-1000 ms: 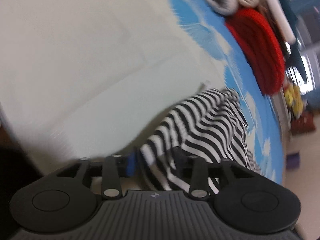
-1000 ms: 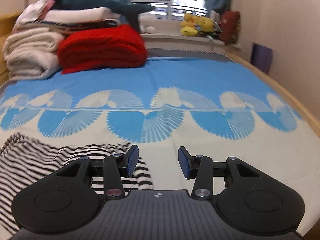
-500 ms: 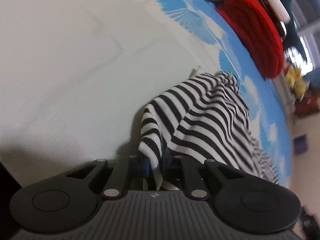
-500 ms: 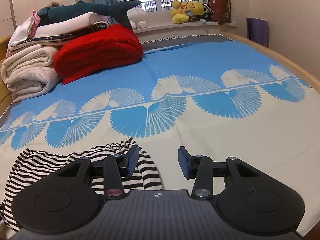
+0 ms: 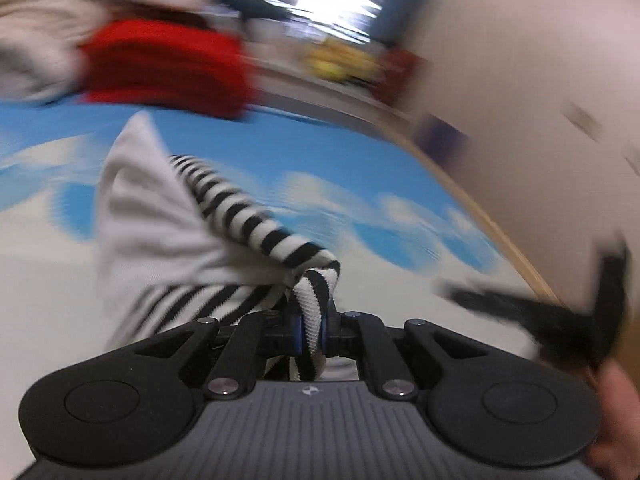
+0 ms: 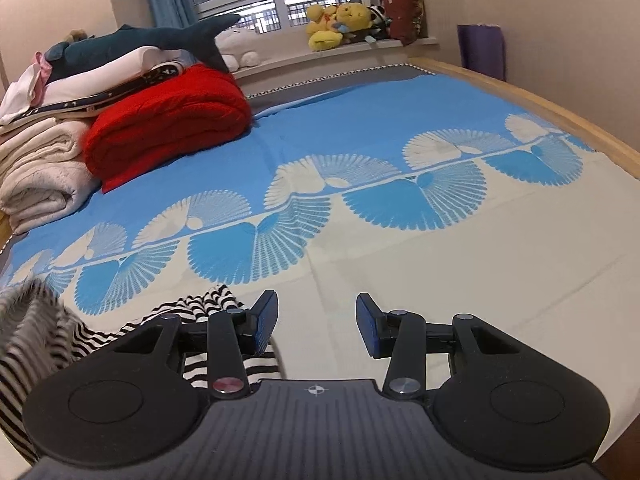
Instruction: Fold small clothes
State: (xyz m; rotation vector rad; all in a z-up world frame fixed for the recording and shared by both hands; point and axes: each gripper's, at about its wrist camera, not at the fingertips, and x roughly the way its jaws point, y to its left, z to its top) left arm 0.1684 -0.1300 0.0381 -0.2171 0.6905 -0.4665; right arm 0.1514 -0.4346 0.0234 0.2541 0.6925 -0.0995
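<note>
The black-and-white striped garment (image 5: 256, 224) is pinched at a folded edge between the blue pads of my left gripper (image 5: 310, 330), which is shut on it. It hangs raised over the bed, its white inner side (image 5: 160, 220) showing; this view is motion-blurred. In the right wrist view the rest of the striped garment (image 6: 192, 312) lies on the cream sheet (image 6: 460, 280) at lower left, partly under the left finger. My right gripper (image 6: 316, 322) stands open over bare sheet with nothing between its fingers. It also shows as a blurred dark shape, the right gripper (image 5: 560, 316), at the right of the left wrist view.
A folded red blanket (image 6: 168, 120) and rolled cream blankets (image 6: 40, 176) are stacked at the bed's far left, a plush shark (image 6: 140, 40) on top. Soft toys (image 6: 340, 20) sit on the windowsill. The wooden bed edge (image 6: 560, 112) runs along the right.
My left gripper has shut on the striped garment's edge, then swung up and rolled, lifting the cloth. The right gripper shifted slightly and stayed open.
</note>
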